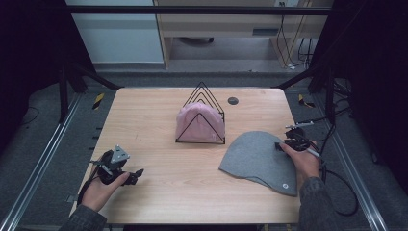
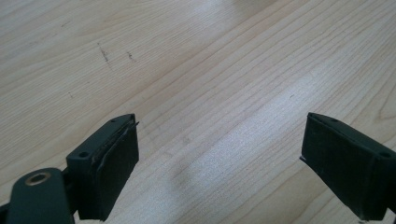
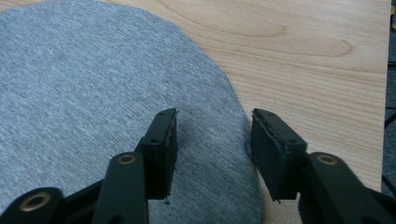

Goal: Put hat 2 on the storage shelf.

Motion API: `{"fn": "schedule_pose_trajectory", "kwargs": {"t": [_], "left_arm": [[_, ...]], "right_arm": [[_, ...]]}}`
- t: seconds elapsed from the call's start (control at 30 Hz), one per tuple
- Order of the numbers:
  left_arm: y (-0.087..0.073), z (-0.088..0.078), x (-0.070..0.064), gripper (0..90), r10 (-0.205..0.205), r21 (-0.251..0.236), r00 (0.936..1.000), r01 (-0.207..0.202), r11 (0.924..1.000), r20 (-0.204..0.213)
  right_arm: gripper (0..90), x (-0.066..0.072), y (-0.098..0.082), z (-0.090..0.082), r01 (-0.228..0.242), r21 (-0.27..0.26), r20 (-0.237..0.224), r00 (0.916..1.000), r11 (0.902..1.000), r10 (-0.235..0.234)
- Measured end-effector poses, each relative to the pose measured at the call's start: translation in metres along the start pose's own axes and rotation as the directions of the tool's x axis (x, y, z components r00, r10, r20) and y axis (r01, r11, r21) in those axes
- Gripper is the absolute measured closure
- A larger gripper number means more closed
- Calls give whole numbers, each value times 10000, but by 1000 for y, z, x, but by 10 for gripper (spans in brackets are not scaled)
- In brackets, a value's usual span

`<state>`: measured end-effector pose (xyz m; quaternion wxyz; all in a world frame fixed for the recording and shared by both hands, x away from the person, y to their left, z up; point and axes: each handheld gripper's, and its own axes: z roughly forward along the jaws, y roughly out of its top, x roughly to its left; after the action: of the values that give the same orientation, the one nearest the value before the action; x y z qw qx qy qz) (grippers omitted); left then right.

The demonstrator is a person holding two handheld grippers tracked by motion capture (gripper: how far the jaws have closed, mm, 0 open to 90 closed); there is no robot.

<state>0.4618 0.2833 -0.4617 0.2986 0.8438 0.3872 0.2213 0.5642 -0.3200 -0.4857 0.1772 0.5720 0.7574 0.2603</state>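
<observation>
Right gripper [image 3: 212,154] at the flat grey knitted cap's [image 1: 260,159] three-o'clock edge.
Jaws half-open astride the hem, not yet pinching; left gripper [image 2: 219,163] rests wide at seven o'clock.

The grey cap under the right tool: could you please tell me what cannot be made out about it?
- Grey cap, right gripper view: near part cut off by the bottom edge.
- Right tool: whether its pads press the fabric.
- High view: small round mark on it, too small to read.
</observation>
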Motion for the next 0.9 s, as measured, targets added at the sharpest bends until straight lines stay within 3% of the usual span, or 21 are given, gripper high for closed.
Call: {"fn": "schedule_pose_trajectory", "kwargs": {"t": [0.13,0.37,0.5,0.7,0.9], "left_arm": [[0,0,0,102,-7,3,10000,7,10000,2],[0,0,0,103,24,80,10000,-24,10000,3],[0,1,0,102,10,60,10000,-10,10000,14],[0,2,0,102,53,112,10000,-54,9999,78],[1,5,-1,103,3,110,9996,-6,9999,296]], "right_arm": [[585,0,0,-1,112,31,-38,9999,9999,-112],[785,1,-1,-3,182,146,-454,9988,9997,-175],[839,1,-2,-3,241,110,-640,9977,9997,-233],[864,6,-2,-7,385,38,-846,9957,9993,-381],[869,21,5,-31,941,-706,-1271,9866,9931,-1025]]}}
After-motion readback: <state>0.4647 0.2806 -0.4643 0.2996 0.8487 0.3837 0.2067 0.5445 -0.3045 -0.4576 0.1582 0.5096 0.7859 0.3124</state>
